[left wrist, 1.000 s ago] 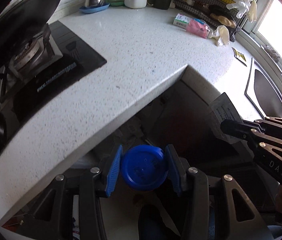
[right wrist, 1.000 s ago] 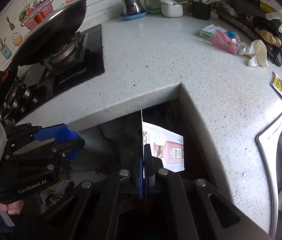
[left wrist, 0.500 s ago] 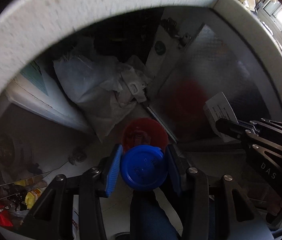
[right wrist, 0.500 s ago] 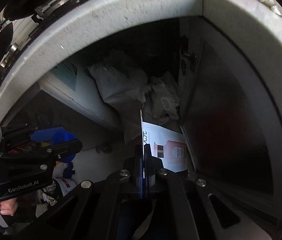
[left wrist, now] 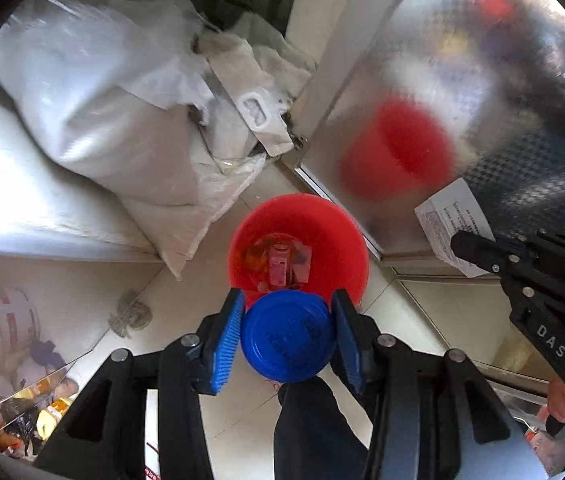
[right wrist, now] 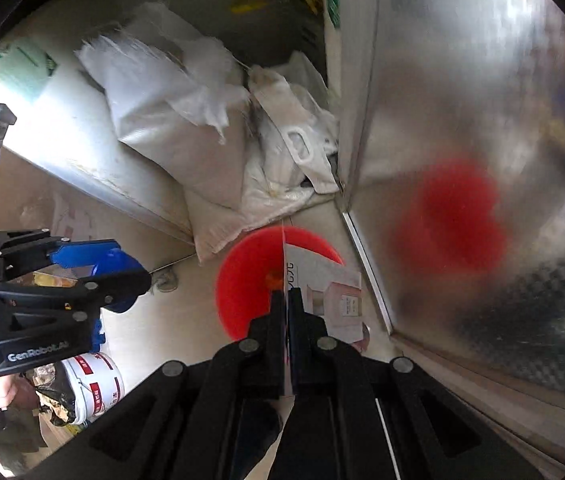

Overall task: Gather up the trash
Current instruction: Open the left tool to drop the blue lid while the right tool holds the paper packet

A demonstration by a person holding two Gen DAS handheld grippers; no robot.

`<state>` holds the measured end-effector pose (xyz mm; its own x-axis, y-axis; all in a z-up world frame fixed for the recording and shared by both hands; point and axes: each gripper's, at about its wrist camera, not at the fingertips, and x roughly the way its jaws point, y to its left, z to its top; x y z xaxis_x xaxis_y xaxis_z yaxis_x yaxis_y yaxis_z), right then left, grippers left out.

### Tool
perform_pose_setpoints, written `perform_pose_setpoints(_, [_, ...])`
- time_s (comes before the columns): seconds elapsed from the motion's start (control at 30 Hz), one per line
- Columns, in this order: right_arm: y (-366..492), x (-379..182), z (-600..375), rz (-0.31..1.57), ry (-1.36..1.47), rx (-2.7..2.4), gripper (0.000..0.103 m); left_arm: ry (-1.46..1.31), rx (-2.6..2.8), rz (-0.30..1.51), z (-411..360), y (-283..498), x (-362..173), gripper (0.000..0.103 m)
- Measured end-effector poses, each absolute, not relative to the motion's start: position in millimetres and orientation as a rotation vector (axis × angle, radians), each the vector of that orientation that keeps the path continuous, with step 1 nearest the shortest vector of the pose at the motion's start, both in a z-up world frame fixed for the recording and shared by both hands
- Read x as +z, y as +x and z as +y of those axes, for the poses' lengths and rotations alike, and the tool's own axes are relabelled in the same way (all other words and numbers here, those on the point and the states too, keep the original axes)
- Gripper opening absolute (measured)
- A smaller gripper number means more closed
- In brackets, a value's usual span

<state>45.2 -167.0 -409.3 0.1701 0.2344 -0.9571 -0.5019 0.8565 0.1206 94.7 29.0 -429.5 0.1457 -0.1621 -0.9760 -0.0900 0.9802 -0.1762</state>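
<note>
A red bin [left wrist: 334, 236] stands on the tiled floor with several scraps inside it; it also shows in the right wrist view as the red bin [right wrist: 246, 280]. My left gripper [left wrist: 288, 336] is shut on a round blue lid [left wrist: 288, 336], held just above the bin's near rim. My right gripper [right wrist: 285, 300] is shut on a white printed card [right wrist: 322, 280] with a pink picture, which hangs over the bin's right side. The same card [left wrist: 452, 220] and right gripper [left wrist: 466, 246] appear at the right of the left wrist view, and the left gripper [right wrist: 122, 276] at the left of the right wrist view.
White woven sacks [left wrist: 122, 120] lie heaped behind the bin. A shiny metal cabinet door [left wrist: 482, 80] stands to the right and mirrors the bin. A white paint bucket [right wrist: 94, 380] and loose litter sit at the lower left. A person's dark trouser leg [left wrist: 314, 432] is below the left gripper.
Both grippers have dropped from counter height to just above the floor. The counter has left the view and the red bin has come close beneath them. Both grips are unchanged.
</note>
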Motion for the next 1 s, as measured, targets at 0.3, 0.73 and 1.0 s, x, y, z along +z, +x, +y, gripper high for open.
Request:
perform_pose_setpoints(0.3, [53.5, -440.3, -184.9, 1.314, -0.209, 0.465, 0.001, -0.241, -0.108, 1.476, 16.4, 104.1, -467.8, 0.042])
perform_pose_setpoints(0.73, [54.4, -430.4, -180.5, 1.315, -0.241, 0.506, 0.001, -0.248, -0.046, 1.466, 24.9, 102.2, -449.3, 0.082])
perform_pose_setpoints(1.0, [50.6, -440.3, -153.3, 1.35, -0.281, 0.608, 0.001, -0.289, 0.054, 1.453, 54.0, 83.6, -449.4, 0.084])
